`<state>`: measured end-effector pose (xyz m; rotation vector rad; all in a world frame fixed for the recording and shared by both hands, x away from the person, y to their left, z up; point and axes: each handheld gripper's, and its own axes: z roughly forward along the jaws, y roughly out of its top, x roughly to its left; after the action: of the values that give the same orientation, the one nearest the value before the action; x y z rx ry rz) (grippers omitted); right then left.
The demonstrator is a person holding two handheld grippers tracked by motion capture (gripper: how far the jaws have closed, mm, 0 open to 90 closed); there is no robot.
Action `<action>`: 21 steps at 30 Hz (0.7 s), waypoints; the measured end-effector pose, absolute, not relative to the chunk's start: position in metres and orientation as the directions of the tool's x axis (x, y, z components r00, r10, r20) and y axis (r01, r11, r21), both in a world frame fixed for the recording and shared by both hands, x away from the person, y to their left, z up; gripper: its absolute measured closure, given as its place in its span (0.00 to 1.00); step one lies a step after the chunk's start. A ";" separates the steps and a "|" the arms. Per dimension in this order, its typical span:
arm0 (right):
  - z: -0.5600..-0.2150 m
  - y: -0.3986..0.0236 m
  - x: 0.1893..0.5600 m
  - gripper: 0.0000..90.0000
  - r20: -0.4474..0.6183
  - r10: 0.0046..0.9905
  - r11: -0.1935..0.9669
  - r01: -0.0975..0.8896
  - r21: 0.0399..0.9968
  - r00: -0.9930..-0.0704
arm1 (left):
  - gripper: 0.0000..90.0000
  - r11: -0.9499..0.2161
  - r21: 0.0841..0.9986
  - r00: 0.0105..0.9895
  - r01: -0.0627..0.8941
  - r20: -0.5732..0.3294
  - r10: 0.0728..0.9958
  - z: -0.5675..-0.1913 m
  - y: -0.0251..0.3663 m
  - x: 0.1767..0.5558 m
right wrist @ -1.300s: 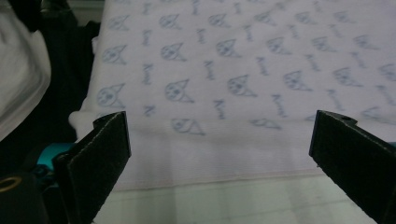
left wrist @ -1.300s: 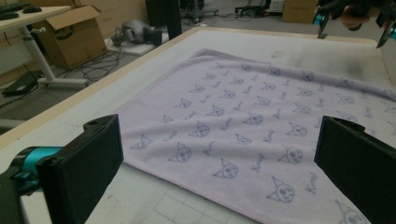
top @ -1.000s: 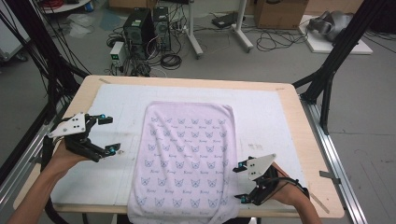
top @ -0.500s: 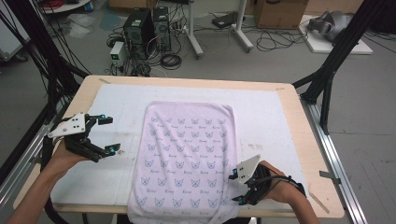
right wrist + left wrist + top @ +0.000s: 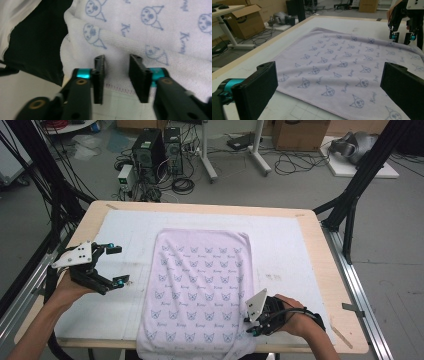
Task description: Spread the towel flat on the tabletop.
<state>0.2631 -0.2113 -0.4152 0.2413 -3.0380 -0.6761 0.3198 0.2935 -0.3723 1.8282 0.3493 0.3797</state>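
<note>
Towel (image 5: 140,42) hem between narrowed right tool (image 5: 116,72) jaws.

A pale lilac towel (image 5: 202,287) printed with small blue faces lies spread flat, its near edge overhanging the table.

A: The pale lilac terry-cloth towel printed with blue cat faces (image 5: 200,290) looks soft and nappy, with a stitched hem along its edge.

B: Beneath it, the white gridded mat (image 5: 125,240) reads smooth and matt, and the light wooden tabletop rim (image 5: 320,240) shows bare, unvarnished grain.

A: The right gripper (image 5: 116,72) has matt black plastic jaws, teal anodised metal collars with a slight sheen, and brass-coloured screw heads.

B: The left gripper (image 5: 329,87) carries dull black pads, faintly textured, and a flat pale grey plate on top.
</note>
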 end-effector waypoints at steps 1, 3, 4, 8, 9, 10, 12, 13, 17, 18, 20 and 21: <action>-0.415 -0.210 0.263 0.86 -0.014 -0.164 0.894 -0.154 0.421 -0.986 | 0.02 -0.280 0.959 0.902 0.044 0.082 0.423 -0.372 0.294 0.320; -0.415 -0.209 0.264 0.93 -0.007 -0.169 0.896 -0.157 0.415 -0.986 | 0.02 -0.279 0.959 0.901 0.048 0.079 0.427 -0.373 0.294 0.320; -0.414 -0.209 0.264 0.96 -0.009 -0.161 0.900 -0.151 0.410 -0.987 | 0.02 -0.279 0.959 0.901 0.049 0.078 0.427 -0.373 0.294 0.320; -0.414 -0.210 0.264 0.99 0.011 -0.128 0.906 -0.113 0.407 -0.992 | 0.02 -0.278 0.959 0.901 0.046 0.080 0.426 -0.372 0.295 0.320; -0.414 -0.210 0.264 0.99 0.018 -0.118 0.908 -0.101 0.406 -0.993 | 0.02 -0.276 0.960 0.901 0.048 0.078 0.427 -0.372 0.295 0.320; -0.414 -0.210 0.265 0.99 0.018 -0.115 0.908 -0.097 0.408 -0.993 | 0.02 -0.274 0.960 0.900 0.048 0.077 0.428 -0.372 0.295 0.320; -0.413 -0.211 0.265 0.99 0.028 -0.105 0.905 -0.084 0.416 -0.994 | 0.02 -0.276 0.960 0.899 0.050 0.077 0.431 -0.372 0.295 0.320; -0.413 -0.212 0.266 0.99 0.025 -0.102 0.903 -0.082 0.421 -0.994 | 0.02 -0.276 0.960 0.899 0.051 0.077 0.431 -0.372 0.295 0.320; -0.410 -0.218 0.266 1.00 0.026 -0.095 0.897 -0.074 0.435 -0.995 | 0.02 -0.276 0.960 0.898 0.051 0.077 0.434 -0.372 0.295 0.320; -0.408 -0.221 0.265 1.00 0.025 -0.084 0.897 -0.065 0.437 -0.996 | 0.02 -0.277 0.959 0.897 0.051 0.078 0.435 -0.372 0.295 0.320; -0.406 -0.226 0.265 1.00 0.029 -0.079 0.894 -0.058 0.445 -0.996 | 0.02 -0.278 0.959 0.897 0.054 0.076 0.436 -0.372 0.295 0.320; -0.404 -0.228 0.264 1.00 0.022 -0.073 0.890 -0.055 0.452 -0.997 | 0.02 -0.278 0.959 0.897 0.052 0.078 0.435 -0.372 0.295 0.320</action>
<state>0.2643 -0.2280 -0.4044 0.1025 -3.0170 -0.7200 0.3201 0.2950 -0.3722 1.8280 0.3641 0.3862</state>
